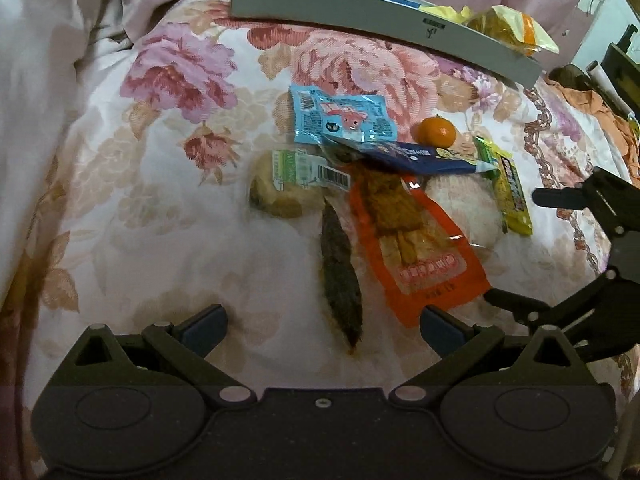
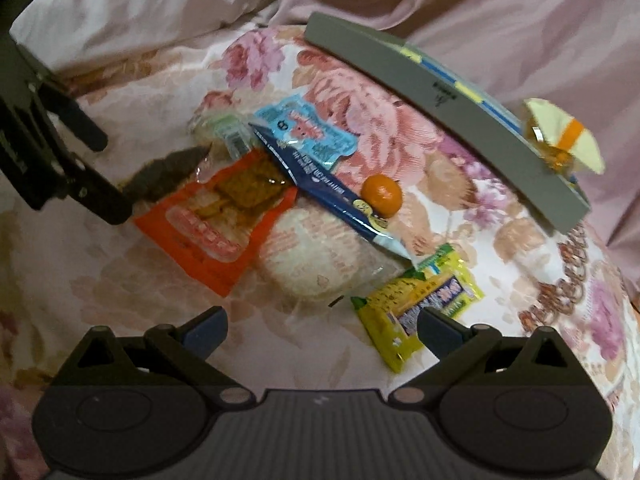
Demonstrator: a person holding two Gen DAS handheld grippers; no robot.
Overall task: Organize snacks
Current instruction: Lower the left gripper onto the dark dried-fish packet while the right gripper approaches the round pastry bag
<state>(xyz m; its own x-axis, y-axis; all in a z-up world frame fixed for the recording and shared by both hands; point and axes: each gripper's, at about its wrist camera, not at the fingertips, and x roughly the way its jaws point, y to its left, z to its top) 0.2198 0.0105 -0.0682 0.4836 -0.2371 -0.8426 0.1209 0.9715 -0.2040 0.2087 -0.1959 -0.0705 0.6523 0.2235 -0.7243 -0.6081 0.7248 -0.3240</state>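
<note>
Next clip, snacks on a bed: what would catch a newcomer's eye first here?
A loose heap of snack packets lies mid-frame on the floral bedspread, led by the bright orange packet at its near edge, with a small mandarin behind it on the right. Beyond the heap sits a grey tray that already holds a yellow-wrapped snack at its right end. Both grippers, left gripper and right gripper, hover open and empty over the near side.

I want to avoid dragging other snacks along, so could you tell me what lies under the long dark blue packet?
The dark blue packet lies across the orange pouch's top edge, the pale round cake and a corner of the light blue packet. Anything else beneath is hidden.
</note>
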